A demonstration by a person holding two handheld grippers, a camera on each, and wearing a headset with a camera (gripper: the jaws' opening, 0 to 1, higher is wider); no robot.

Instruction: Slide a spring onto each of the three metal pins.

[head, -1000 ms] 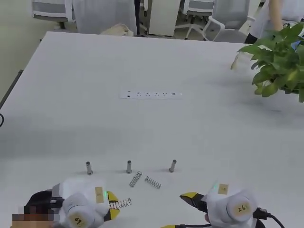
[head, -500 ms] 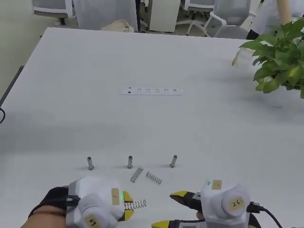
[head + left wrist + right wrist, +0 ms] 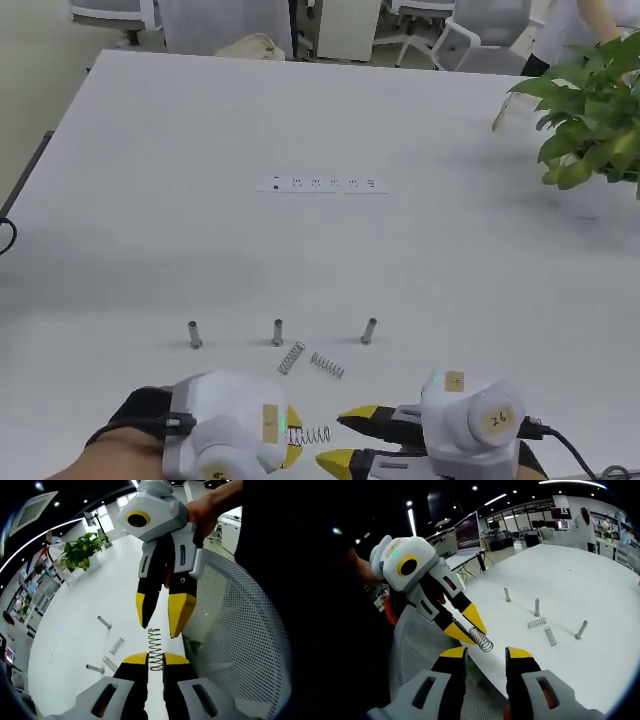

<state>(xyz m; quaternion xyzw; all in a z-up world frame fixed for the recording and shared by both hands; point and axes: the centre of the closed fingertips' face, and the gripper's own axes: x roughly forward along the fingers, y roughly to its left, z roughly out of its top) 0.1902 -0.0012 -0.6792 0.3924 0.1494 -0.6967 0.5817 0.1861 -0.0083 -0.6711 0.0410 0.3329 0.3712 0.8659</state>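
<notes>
Left gripper (image 3: 293, 440) pinches spring (image 3: 310, 435); right gripper (image 3: 338, 437) open, empty, at 3 o'clock. Close squarely on free end; pins (image 3: 277, 332) at 12 o'clock.

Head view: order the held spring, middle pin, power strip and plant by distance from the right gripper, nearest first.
1. held spring, just left of the right gripper
2. middle pin, ahead, slightly left
3. power strip, mid-table
4. plant, far right
</notes>
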